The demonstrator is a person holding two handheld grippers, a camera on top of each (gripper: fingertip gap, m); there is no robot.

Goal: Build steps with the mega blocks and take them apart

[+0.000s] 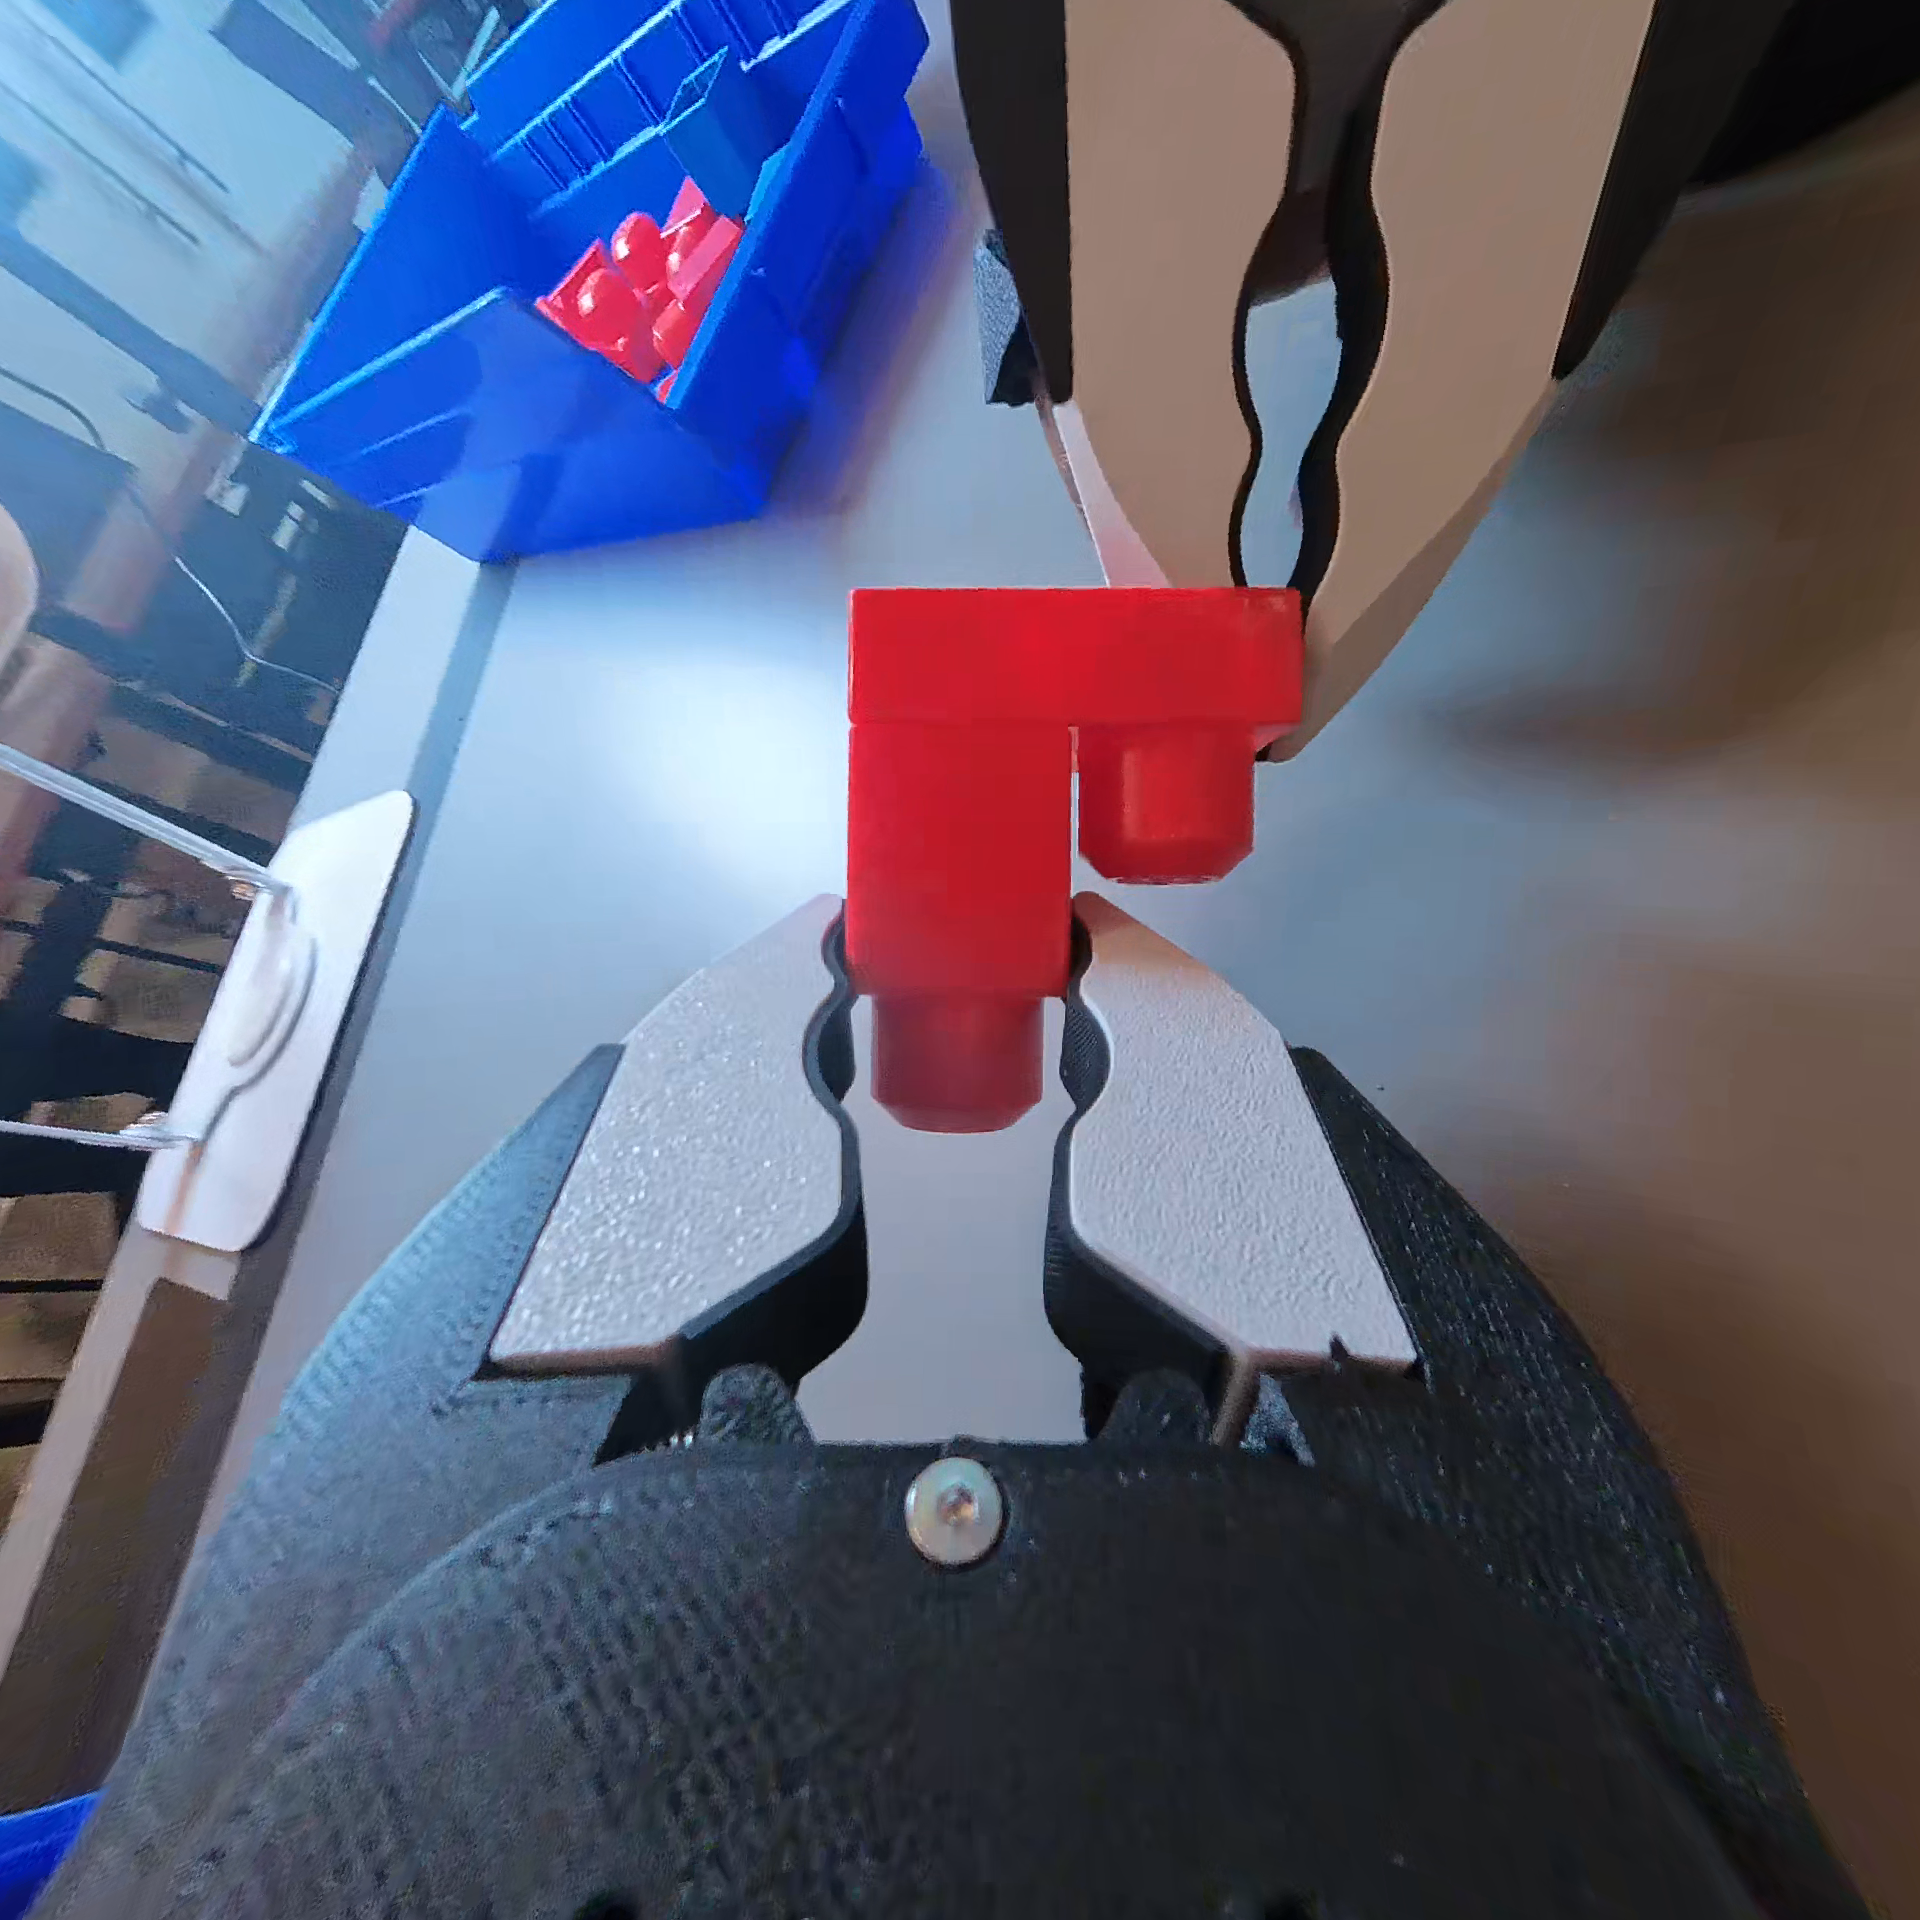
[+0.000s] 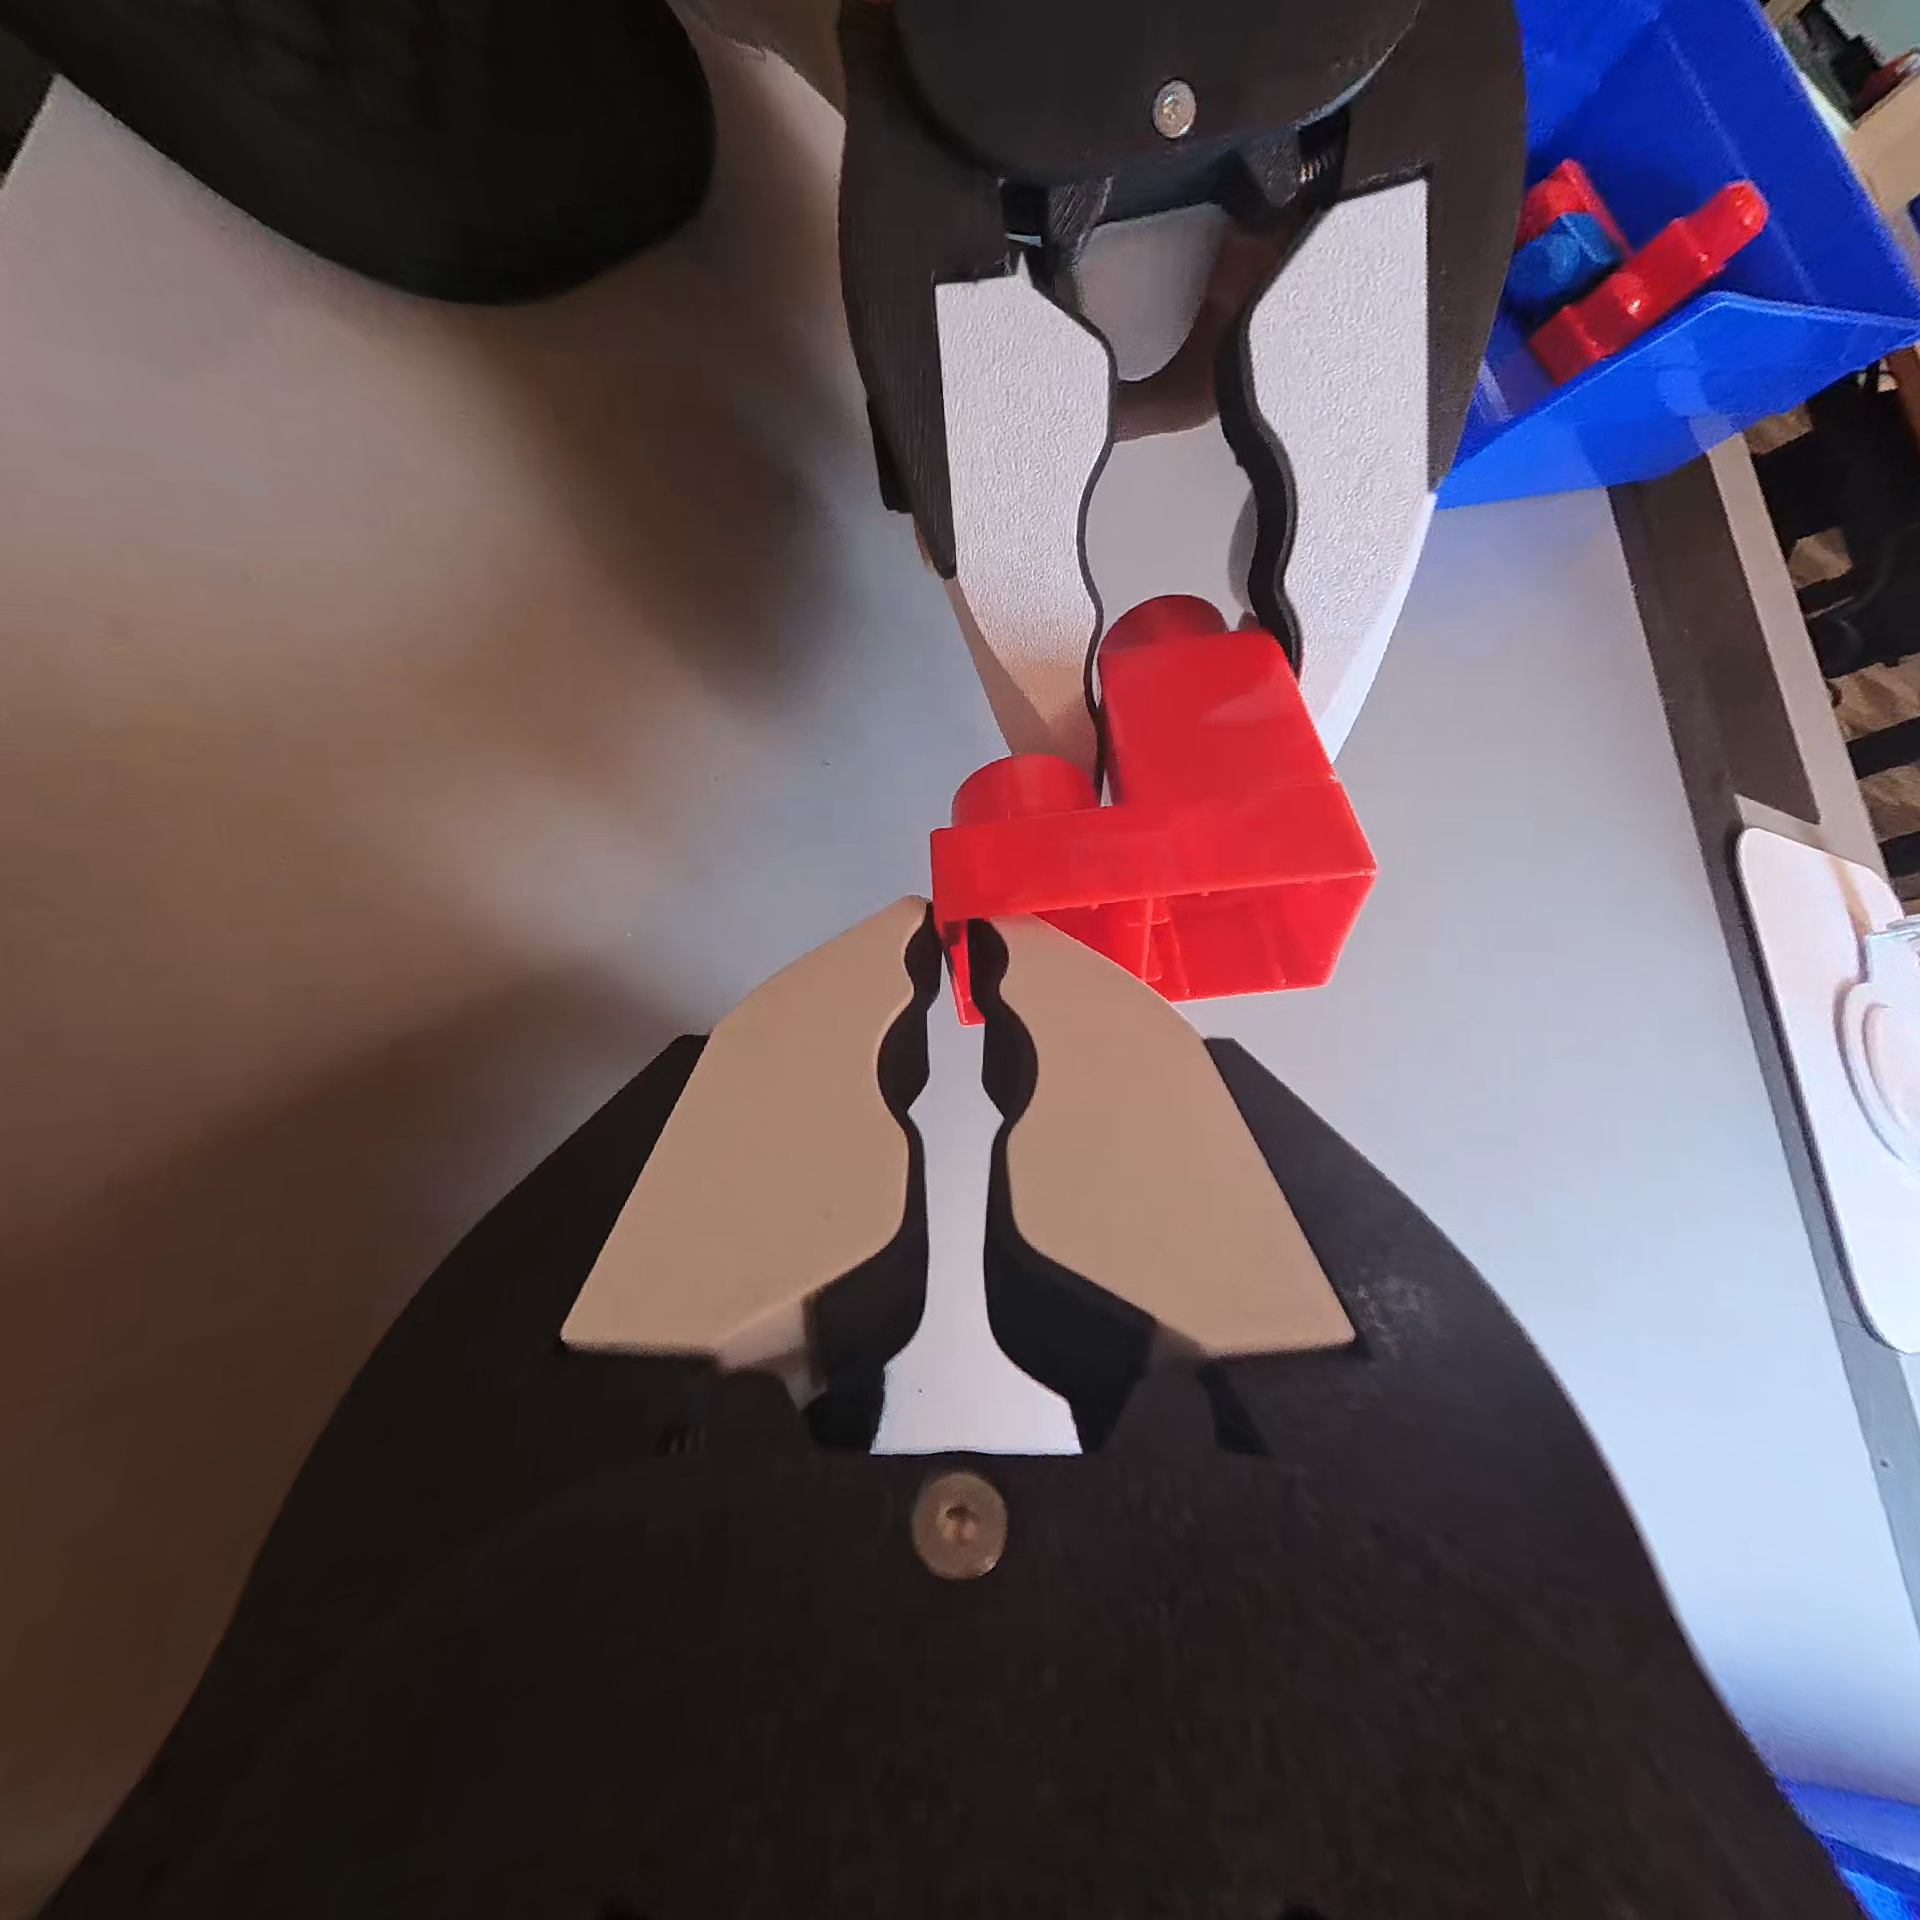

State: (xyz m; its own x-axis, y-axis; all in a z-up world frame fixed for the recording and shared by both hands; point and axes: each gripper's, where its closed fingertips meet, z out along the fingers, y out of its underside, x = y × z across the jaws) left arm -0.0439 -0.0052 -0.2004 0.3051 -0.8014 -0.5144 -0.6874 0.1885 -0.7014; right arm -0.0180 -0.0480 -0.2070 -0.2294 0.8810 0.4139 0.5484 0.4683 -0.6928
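A: Item one, the held piece?

B: Two red blocks (image 1: 1039,727) joined as one step, the small block (image 1: 951,862) plugged onto the long block (image 1: 1075,655), held in the air over the white counter (image 1: 644,727). My left tongs (image 1: 961,935) are clamped on the small block. My right tongs (image 2: 956,935) are closed on the thin wall at the long block's end.

A: Item two, stock?

B: A blue bin (image 1: 540,416) at the far left edge of the counter, holding more red blocks (image 1: 644,291). The right wrist view shows red and blue pieces in a bin too.

A: Progress?

B: I judge one step exists. Whether I am pressing it together or pulling it apart, I cannot tell. Either way, most of the work remains.
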